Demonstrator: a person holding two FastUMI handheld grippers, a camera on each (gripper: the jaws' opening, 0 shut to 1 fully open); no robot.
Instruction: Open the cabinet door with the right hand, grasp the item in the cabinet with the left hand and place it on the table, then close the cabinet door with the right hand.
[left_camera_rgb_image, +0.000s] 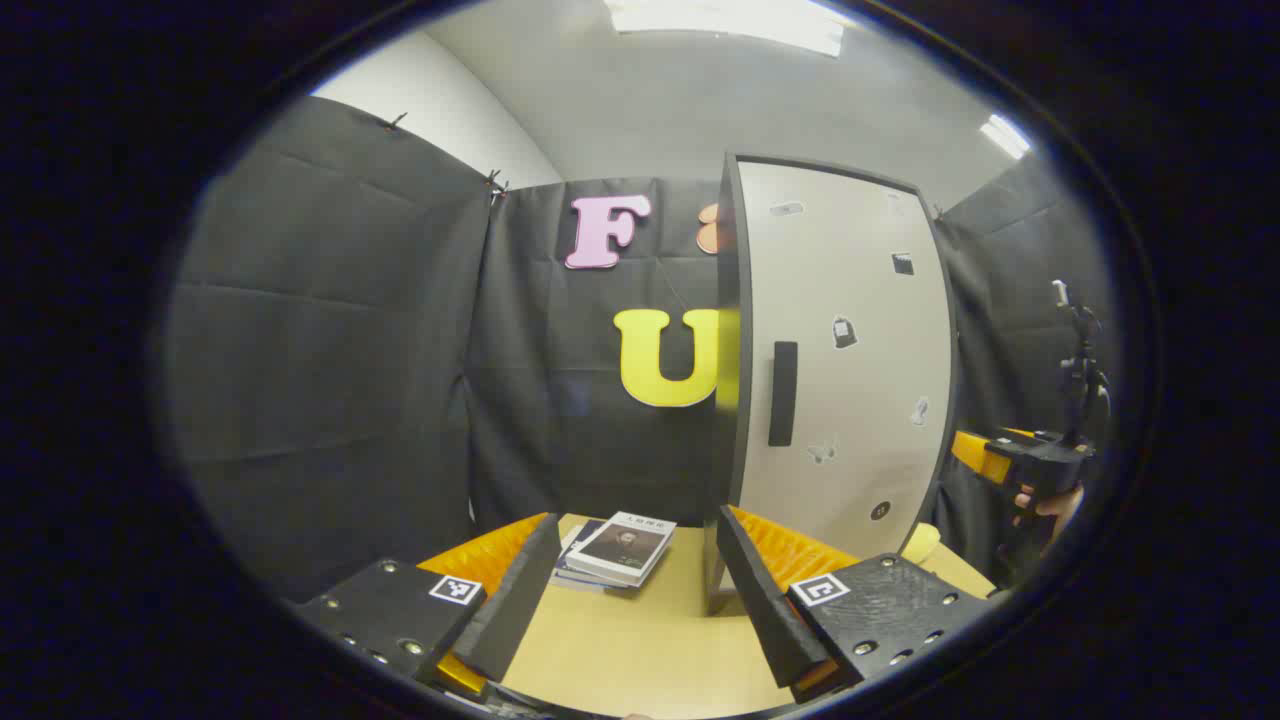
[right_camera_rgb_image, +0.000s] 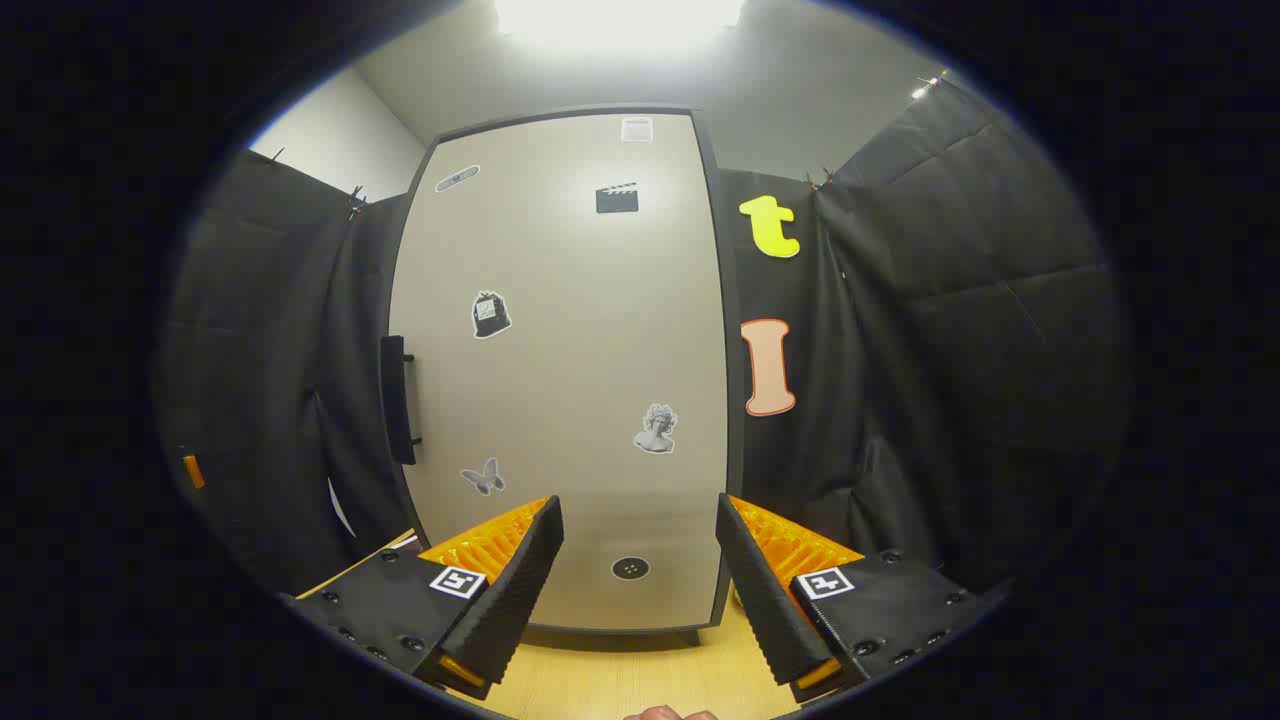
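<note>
- The tall pale-beige cabinet door (right_camera_rgb_image: 560, 370) with a dark frame stands upright on the light wooden table (left_camera_rgb_image: 640, 640); from the right gripper view it appears shut, face-on, with small grey and black stickers scattered over it.
- Its black vertical bar handle (right_camera_rgb_image: 398, 400) sits at the door's left edge in the right gripper view, at mid-height; in the left gripper view the same handle (left_camera_rgb_image: 783, 393) shows on the door's (left_camera_rgb_image: 840, 350) left part.
- The item inside the cabinet is hidden behind the door.
- The right gripper (right_camera_rgb_image: 640, 560) faces the lower part of the door with its fingers (right_camera_rgb_image: 520, 580) spread apart and nothing between them, not touching door or handle.
- In the left gripper view the right gripper's body (left_camera_rgb_image: 1030, 465) shows at the far right, beside the cabinet, with a hand (left_camera_rgb_image: 1050, 505) around its grip.
- The left gripper (left_camera_rgb_image: 640, 570) hovers over the table left of the cabinet, fingers (left_camera_rgb_image: 760, 590) spread wide and empty.
- A small stack of books (left_camera_rgb_image: 620, 548), the top one white-bordered with a dark cover picture, lies flat on the table just left of the cabinet's base, ahead of the left gripper.
- Black cloth booth walls (left_camera_rgb_image: 330, 350) surround the table.
</note>
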